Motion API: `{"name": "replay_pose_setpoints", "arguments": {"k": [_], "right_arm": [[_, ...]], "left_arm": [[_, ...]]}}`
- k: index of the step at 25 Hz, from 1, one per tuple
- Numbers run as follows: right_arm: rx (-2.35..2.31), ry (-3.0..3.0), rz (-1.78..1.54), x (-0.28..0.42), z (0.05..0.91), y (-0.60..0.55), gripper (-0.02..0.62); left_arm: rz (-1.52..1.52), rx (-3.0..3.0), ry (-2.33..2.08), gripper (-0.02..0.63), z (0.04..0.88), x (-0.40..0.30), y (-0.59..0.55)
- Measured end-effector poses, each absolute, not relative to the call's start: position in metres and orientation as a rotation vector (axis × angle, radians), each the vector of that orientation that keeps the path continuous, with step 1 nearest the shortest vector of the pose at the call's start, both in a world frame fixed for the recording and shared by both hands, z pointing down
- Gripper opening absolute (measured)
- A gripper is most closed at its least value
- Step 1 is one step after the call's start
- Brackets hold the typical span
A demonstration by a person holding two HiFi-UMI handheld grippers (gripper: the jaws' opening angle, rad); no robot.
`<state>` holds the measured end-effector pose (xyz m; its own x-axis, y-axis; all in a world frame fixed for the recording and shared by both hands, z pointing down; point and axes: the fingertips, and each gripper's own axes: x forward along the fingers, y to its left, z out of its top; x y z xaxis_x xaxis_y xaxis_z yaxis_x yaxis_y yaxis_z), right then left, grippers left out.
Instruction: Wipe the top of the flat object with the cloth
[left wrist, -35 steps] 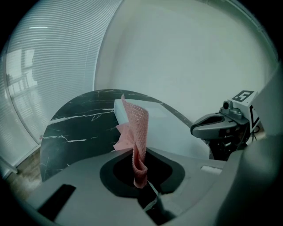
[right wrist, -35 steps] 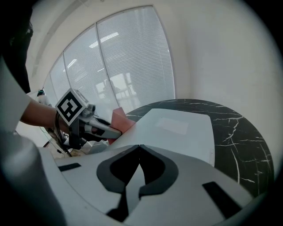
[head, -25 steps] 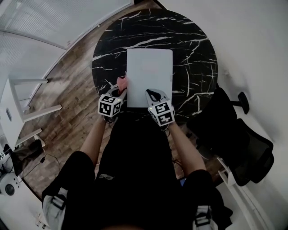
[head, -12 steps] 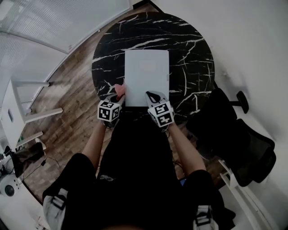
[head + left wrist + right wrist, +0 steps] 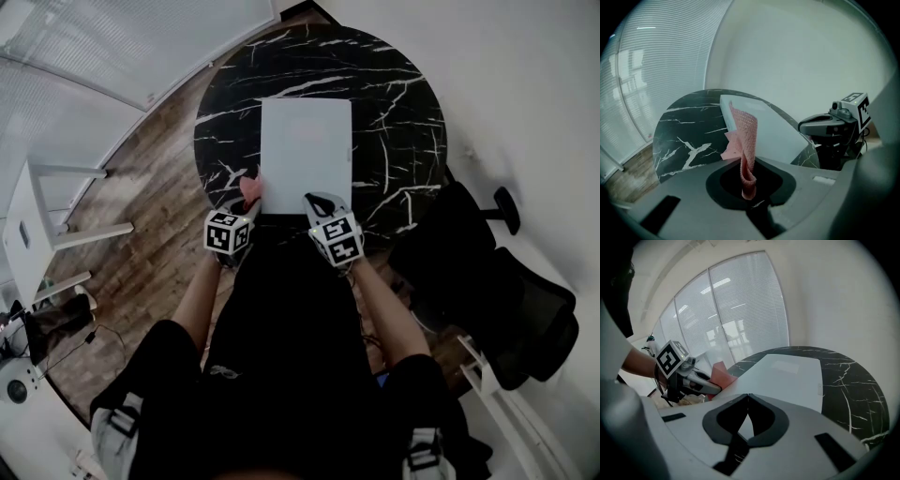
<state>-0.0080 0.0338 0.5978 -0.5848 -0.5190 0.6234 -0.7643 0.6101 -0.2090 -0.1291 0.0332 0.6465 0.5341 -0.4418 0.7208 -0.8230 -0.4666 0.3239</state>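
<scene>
Dark marbled round desk (image 5: 394, 103), with the white flat object (image 5: 306, 150) lying from its middle to just short of its near edge. At the object's near-left corner, pink cloth (image 5: 746, 140) pinched by one fold in the left hand-held gripper (image 5: 749, 183) and standing loosely upright from the jaws; at the near edge beside it, right hand-held gripper (image 5: 748, 401) pressed together on nothing. Judged to be the start of a wiping pass, calling next for the cloth laid flat on the top and swept toward the desk's far edge, perhaps with the empty tips steadying the sheet.
</scene>
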Motion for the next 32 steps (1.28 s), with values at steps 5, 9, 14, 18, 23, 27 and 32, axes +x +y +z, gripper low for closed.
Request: {"name": "replay_pose_setpoints", "arguments": {"k": [5,9,14,18,23,27,32], "right_arm": [[1.006,-2.332,0.631,-0.006,0.597,0.04,-0.003],[0.995,-2.339,0.619,-0.004,0.595,0.046,-0.003],[0.991,-2.345,0.609,0.003,0.593,0.054,-0.003],[0.992,-2.352,0.61,0.008,0.591,0.059,-0.003],[1.0,-2.356,0.614,0.017,0.592,0.069,-0.003],[1.018,-2.367,0.616,0.024,0.589,0.073,-0.003],[1.068,-2.374,0.616,0.038,0.588,0.076,-0.003]], "left_arm": [[0.743,2.098,-1.029,0.018,0.647,-0.129,0.045],[0.734,2.088,-1.046,0.018,0.645,-0.129,0.052],[0.718,2.066,-1.076,0.018,0.647,-0.129,0.06],[0.721,2.05,-1.097,0.018,0.645,-0.129,0.066],[0.742,2.026,-1.112,0.018,0.648,-0.126,0.08],[0.752,2.007,-1.135,0.018,0.651,-0.122,0.086],[0.779,2.001,-1.149,0.018,0.651,-0.114,0.086]]}}
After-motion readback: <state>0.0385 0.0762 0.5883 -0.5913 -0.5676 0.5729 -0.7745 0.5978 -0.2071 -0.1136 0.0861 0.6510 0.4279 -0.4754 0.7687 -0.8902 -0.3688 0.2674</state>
